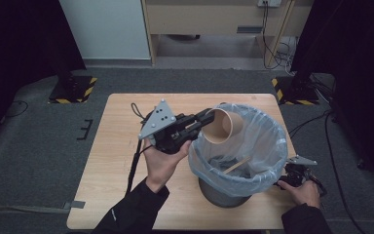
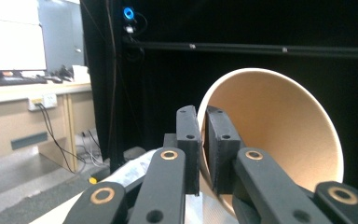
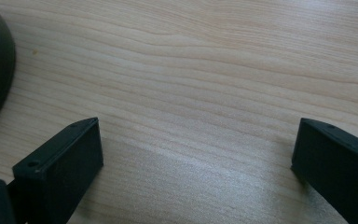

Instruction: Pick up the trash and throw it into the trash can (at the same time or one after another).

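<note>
Left hand-held gripper [image 1: 208,118] pinching paper cup [image 1: 224,126] rim, sideways over bin [image 1: 265,146] edge. Right hand-held gripper [image 3: 193,154] wide apart, empty, beside bin. Early release risks cup bouncing outside.

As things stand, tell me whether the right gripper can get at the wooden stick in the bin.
Probably yes. The right gripper rests open on the table beside the bin; the wooden stick lies inside, so it must lift over the rim, near the left gripper and its paper cup.
</note>
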{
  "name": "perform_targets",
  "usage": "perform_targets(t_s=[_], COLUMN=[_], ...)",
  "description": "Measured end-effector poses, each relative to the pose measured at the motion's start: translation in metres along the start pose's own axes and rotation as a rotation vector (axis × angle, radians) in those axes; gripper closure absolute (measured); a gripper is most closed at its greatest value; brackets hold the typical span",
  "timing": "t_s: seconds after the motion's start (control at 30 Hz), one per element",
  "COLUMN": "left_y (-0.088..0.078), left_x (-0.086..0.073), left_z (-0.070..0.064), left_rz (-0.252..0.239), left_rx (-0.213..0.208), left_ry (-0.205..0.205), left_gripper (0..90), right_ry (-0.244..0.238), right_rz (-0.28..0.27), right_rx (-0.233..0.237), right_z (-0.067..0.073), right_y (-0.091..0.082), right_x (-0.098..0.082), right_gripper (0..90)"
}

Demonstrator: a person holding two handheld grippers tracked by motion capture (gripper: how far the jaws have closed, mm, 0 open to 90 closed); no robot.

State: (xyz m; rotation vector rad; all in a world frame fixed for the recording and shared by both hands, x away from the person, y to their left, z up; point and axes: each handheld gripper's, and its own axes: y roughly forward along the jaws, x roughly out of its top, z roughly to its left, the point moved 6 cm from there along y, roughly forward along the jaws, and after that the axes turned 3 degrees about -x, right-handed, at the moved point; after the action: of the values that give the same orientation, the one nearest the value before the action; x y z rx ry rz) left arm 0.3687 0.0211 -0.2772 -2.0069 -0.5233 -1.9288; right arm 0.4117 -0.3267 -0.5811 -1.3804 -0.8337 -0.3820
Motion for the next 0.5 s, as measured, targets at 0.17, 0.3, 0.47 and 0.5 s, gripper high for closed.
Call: perform_targets(t_s=[0.17, 0.3, 0.47, 0.5], left_y=[0.014, 0.013, -0.005, -0.009], left_x=[-0.013, -0.012, -0.002, -0.001], left_z=[-0.001, 0.001, 0.011, 0.014], left_rz=[0.049, 0.039, 0.022, 0.022], left_rx=[-0.031, -0.028, 0.019, 0.034], left_ry=[-0.023, -0.018, 0.0, 0.007], left_gripper=[76.0, 62.4, 56.8, 54.8], right_ry=[0.0, 0.0, 0.0, 0.0], right_rz=[0.0, 0.0, 0.0, 0.0], right_rx=[0.0, 0.0, 0.0, 0.0], right_z=[0.0, 0.0, 0.0, 0.0], right_y=[0.0, 0.0, 0.0, 0.0], right_x=[0.0, 0.0, 0.0, 0.0], right_gripper=[2.0, 2.0, 2.0, 2.0])
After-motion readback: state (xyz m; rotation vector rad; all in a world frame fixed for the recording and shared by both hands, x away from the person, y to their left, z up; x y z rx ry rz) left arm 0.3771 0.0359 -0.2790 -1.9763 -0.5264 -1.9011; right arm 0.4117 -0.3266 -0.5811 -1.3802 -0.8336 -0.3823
